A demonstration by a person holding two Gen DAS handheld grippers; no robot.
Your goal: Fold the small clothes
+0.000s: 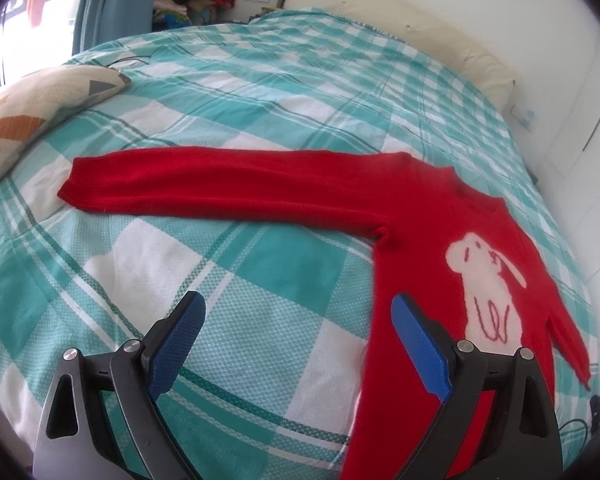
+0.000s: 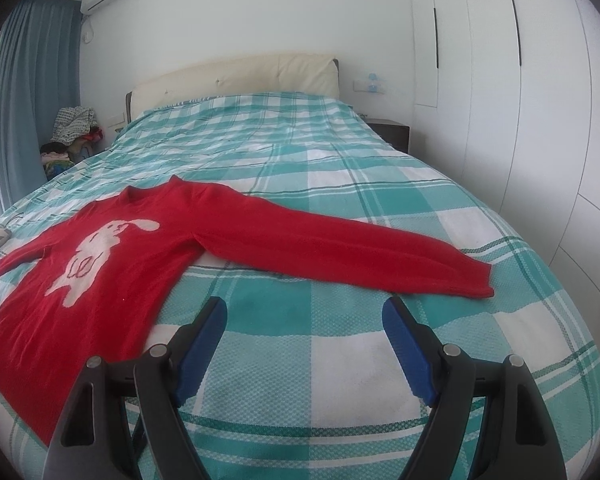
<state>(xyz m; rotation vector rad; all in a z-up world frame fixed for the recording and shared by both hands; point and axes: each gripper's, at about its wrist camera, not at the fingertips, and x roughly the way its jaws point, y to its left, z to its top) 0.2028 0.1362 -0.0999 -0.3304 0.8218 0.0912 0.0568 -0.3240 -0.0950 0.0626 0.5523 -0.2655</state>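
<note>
A red sweater (image 1: 412, 208) with a pale rabbit on its chest lies flat, face up, on the bed. In the left wrist view one sleeve (image 1: 204, 184) stretches straight out to the left. My left gripper (image 1: 298, 308) hovers open above the bedspread beside the sweater's side edge, nothing between its blue pads. In the right wrist view the sweater (image 2: 100, 264) lies at the left and its other sleeve (image 2: 340, 252) runs out to the right. My right gripper (image 2: 304, 312) is open over bare bedspread, just short of that sleeve.
The bed carries a teal and white checked spread (image 2: 300, 152) and a cream headboard (image 2: 236, 76). A patterned pillow (image 1: 40, 96) lies at the bed's left edge. Piled clothes (image 2: 74, 128) sit by the curtain. White wardrobes (image 2: 500, 80) line the right wall.
</note>
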